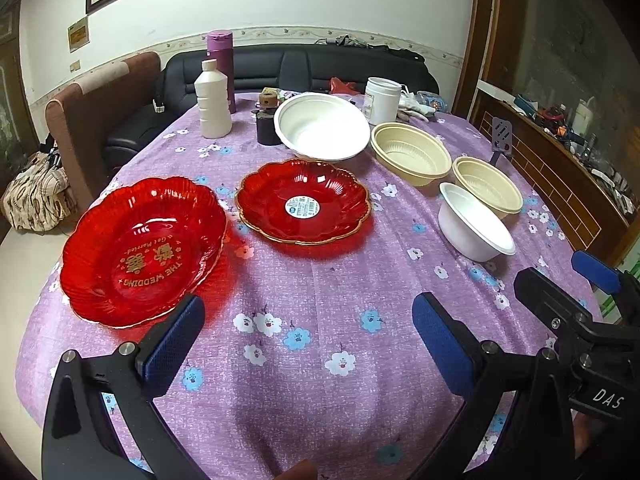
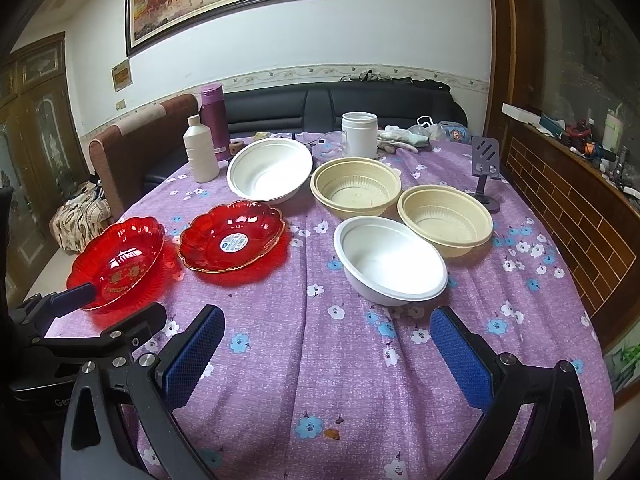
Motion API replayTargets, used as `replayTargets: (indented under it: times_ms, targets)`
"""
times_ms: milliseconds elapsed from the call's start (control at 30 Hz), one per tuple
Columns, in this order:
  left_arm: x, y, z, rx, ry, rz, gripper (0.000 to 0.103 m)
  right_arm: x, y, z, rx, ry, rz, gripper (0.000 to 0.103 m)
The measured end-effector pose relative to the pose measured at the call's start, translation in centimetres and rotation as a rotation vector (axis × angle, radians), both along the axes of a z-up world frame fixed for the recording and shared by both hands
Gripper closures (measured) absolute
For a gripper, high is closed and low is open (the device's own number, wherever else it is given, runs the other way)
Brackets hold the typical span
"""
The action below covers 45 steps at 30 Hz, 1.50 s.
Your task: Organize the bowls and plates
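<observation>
Nothing looks stacked yet: with the left gripper [image 1: 308,340] and right gripper [image 2: 328,352] both agape and empty, two red scalloped plastic plates [image 1: 140,248] lie at nine o'clock and four separate bowls [image 2: 390,260] toward two o'clock.

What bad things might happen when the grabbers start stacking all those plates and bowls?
1. The small white bowl sits almost against a beige bowl; gripping its rim may shove the neighbour.
2. The red plates look thin and glossy, so one might slip from the open left gripper.
3. The tablecloth is wrinkled; a dragged bowl may bunch it and tip the white bottle.
</observation>
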<state>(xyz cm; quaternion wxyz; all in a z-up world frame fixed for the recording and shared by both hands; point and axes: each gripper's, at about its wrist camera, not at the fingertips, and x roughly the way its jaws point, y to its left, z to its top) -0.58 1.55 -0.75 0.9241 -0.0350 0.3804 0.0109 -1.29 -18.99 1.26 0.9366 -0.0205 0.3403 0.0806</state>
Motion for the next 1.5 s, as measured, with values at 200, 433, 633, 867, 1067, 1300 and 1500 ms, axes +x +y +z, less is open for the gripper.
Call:
replayTargets:
  times_ms: [200,433,633,867,1067,1300,1500]
  targets:
    - [-0.3,0.7,0.0,-0.004,-0.006,0.002,0.000,0.1,0.6,0.0,0.002,-0.002,0.018,0.000]
    - [-1.8,5.8,1.0,-0.099,-0.058,0.074,0.000,0.8,2.9,0.2,0.038,0.023,0.092,0.000]
    - [-2.1,13.3,0.9,-0.113,-0.049,0.268,0.000,2.5,7.0,0.4,0.176,0.099,0.242,0.000]
    - [-1.7,18.9,-1.4,-0.181,-0.006,0.428,0.000,6.2,13.3,-1.8,0.302,0.260,0.351,0.001]
    - [0.0,20.4,-2.8,-0.187,0.033,0.454,0.001,10.7,16.7,-5.1,0.454,0.433,0.345,0.005]
    - [2.2,20.9,-3.5,-0.153,0.057,0.410,0.021,13.9,18.8,-8.4,0.485,0.558,0.289,0.064]
    - [3.8,21.5,-4.7,-0.069,0.117,0.430,0.066,15.0,19.3,-9.8,0.466,0.584,0.256,0.073]
